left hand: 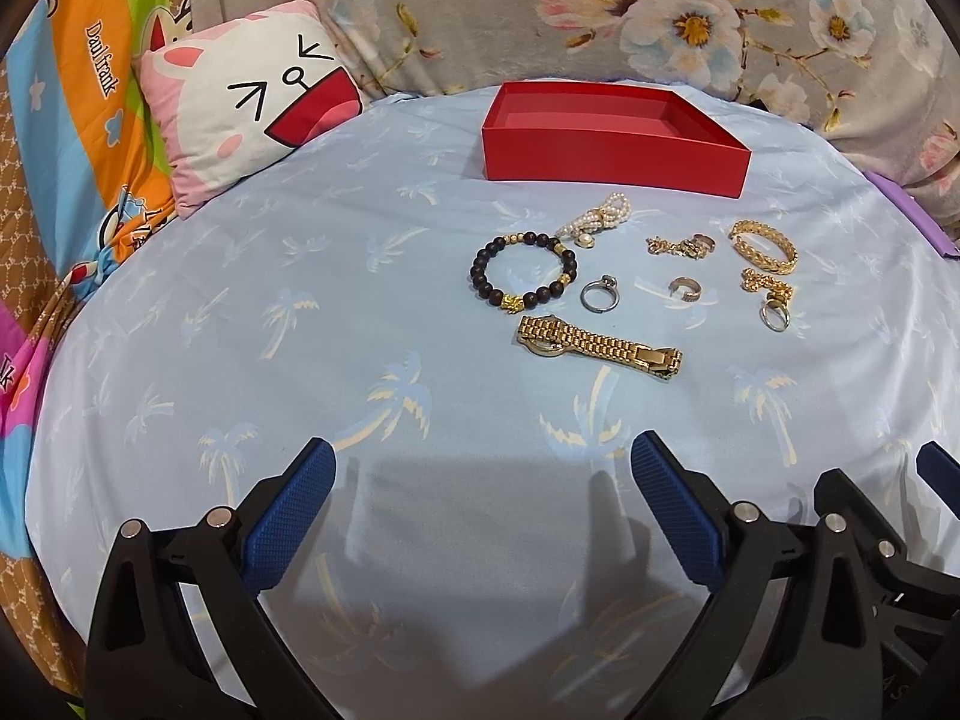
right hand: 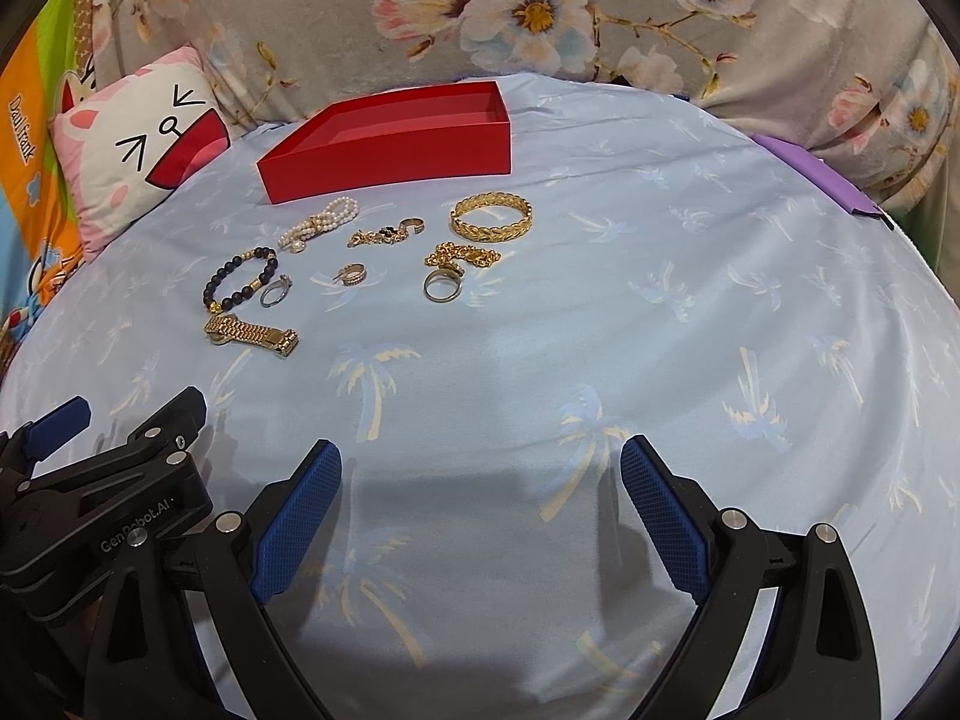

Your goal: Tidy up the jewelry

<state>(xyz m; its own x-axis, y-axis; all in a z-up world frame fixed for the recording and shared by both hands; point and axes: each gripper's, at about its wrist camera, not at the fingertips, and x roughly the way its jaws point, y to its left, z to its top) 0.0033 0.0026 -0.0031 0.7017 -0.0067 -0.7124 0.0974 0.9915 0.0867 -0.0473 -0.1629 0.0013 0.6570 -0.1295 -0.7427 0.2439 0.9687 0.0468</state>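
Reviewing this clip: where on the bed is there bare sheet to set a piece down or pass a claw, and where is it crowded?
Bare sheet runs between both open claws, left claw and right claw, and the gold watch. More lies between the cat pillow and the bead bracelet, and right of the gold bangle. The red box is empty. It is crowded between box and watch.

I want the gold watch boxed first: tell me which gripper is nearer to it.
Left. The left gripper sits almost straight behind the gold watch, which lies just ahead of its open fingers. The right gripper is off to the watch's right, farther away.
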